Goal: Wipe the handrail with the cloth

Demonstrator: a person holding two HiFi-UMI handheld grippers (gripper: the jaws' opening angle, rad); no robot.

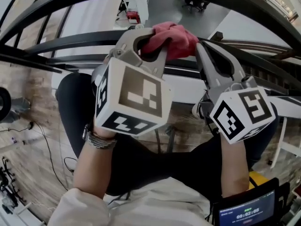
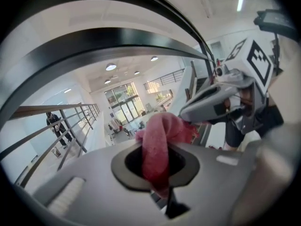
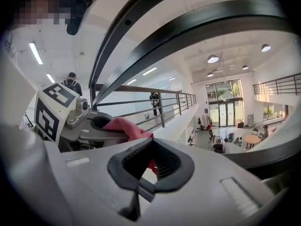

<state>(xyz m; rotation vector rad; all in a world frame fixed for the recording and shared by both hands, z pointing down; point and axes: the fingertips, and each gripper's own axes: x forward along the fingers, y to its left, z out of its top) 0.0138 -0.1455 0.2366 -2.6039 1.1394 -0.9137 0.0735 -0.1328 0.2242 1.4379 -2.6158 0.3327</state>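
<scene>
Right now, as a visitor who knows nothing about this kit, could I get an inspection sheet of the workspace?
Surface: dark curved handrail.
Job's things: red cloth, bunched above the rail; whether it touches the rail cannot be told.
Clutter: lit screen at lower right.
Grippers: left gripper shut on the cloth; right gripper has its jaws together beside the cloth, nothing clearly held.
Cables: thin cable on the floor at left.
Surroundings: atrium below, glass doors, a person by a railing.

Wood-plank floor (image 1: 35,88) far below; thin black cables (image 1: 51,161) lying across it
</scene>
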